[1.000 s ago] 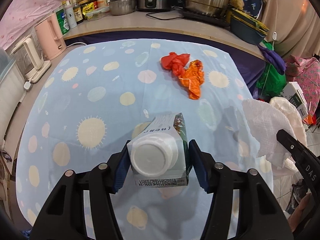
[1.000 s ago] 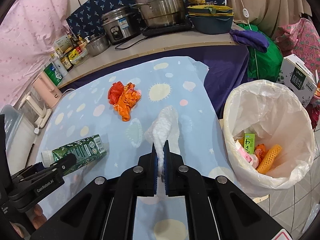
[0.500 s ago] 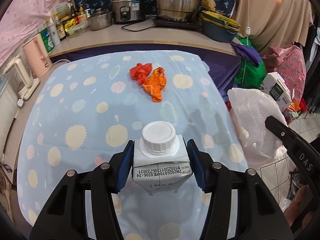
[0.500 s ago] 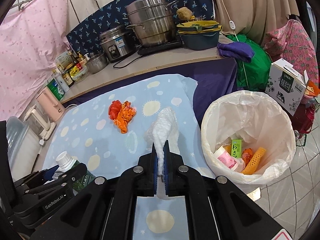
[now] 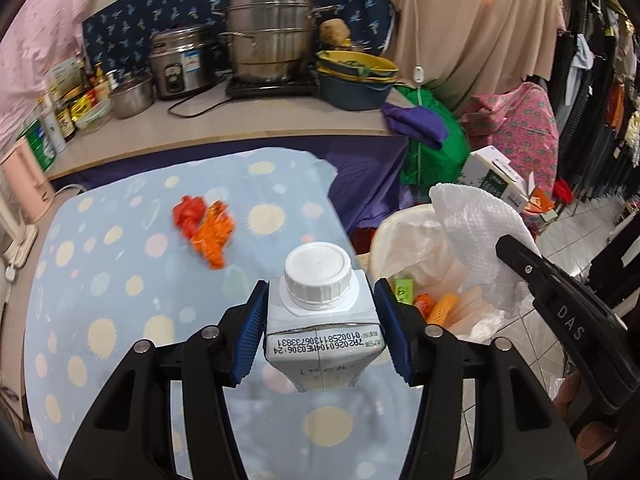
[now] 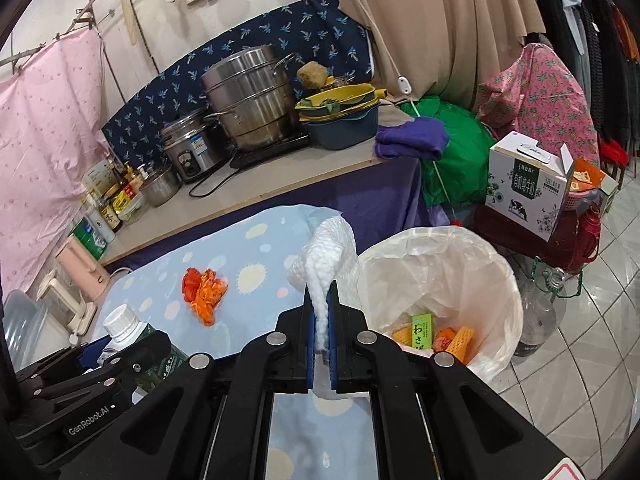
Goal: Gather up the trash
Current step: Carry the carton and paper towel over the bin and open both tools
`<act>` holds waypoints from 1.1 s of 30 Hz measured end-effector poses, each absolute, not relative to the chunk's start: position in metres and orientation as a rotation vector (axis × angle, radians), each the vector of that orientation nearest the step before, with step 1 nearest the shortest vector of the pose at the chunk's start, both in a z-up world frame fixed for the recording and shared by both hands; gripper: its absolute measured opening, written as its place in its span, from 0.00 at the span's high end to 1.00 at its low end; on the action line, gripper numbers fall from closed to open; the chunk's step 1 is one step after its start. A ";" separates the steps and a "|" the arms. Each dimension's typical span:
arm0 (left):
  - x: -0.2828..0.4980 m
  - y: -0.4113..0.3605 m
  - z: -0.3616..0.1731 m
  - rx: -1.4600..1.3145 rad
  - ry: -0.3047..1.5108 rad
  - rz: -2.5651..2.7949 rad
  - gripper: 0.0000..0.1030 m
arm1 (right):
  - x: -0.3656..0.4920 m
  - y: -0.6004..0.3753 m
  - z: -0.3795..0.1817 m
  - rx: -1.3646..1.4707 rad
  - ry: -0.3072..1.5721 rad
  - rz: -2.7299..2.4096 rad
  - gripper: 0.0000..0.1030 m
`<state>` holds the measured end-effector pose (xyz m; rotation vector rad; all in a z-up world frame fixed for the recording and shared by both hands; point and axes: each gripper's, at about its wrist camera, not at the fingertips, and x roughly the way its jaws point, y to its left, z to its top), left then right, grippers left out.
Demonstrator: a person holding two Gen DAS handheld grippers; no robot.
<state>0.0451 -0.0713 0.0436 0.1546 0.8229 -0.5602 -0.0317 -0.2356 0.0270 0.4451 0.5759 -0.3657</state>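
Carton (image 5: 322, 332) pinched upright in my left gripper (image 5: 321, 330), paper towel (image 6: 326, 264) clamped in my right gripper (image 6: 322, 334) beside the lined bin (image 6: 496, 276), orange wrappers (image 6: 205, 292) on tablecloth (image 6: 256, 252).

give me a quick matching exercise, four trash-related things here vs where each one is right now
Things:
1. milk carton
2. paper towel
3. orange wrapper
4. green packet

Places:
A. lying on the spotted tablecloth
B. inside the lined trash bin
C. clamped in the left gripper
D. pinched in the right gripper

Pairs: 1-C, 2-D, 3-A, 4-B
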 end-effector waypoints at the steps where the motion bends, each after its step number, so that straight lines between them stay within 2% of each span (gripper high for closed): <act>1: 0.045 -0.079 0.046 0.157 0.818 -0.570 0.50 | -0.033 -0.242 0.028 0.450 0.571 -0.375 0.95; 11: 0.048 -0.153 0.044 0.164 0.832 -0.673 0.50 | -0.037 -0.296 0.000 0.513 0.627 -0.461 0.95; 27: 0.062 -0.209 0.008 0.217 0.887 -0.673 0.50 | -0.031 -0.328 -0.065 0.573 0.755 -0.496 0.95; 33: 0.064 -0.218 0.000 0.230 0.895 -0.669 0.50 | -0.033 -0.334 -0.065 0.597 0.731 -0.519 0.84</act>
